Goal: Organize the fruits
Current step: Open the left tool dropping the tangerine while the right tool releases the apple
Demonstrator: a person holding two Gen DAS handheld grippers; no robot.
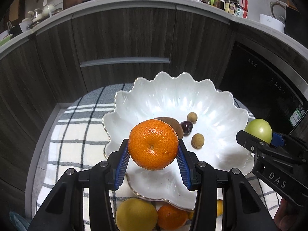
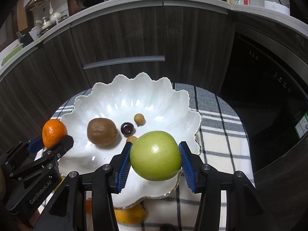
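Note:
My left gripper [image 1: 153,150] is shut on an orange mandarin [image 1: 153,144] and holds it above the near left rim of a white scalloped bowl [image 1: 173,100]. My right gripper [image 2: 155,156] is shut on a green apple [image 2: 155,156] above the bowl's [image 2: 134,96] near right rim. In the bowl lie a brown kiwi [image 2: 101,131], a dark cherry [image 2: 127,128] and two small tan longans [image 1: 192,117] [image 1: 197,140]. The left gripper with the mandarin [image 2: 54,132] also shows in the right wrist view, and the apple [image 1: 259,130] in the left wrist view.
The bowl stands on a checked cloth [image 1: 77,130] over a small table. A yellow fruit [image 1: 135,214] and another mandarin [image 1: 172,216] lie on the cloth near me. Dark wood cabinets [image 1: 125,38] and a black appliance [image 1: 265,80] stand beyond the table.

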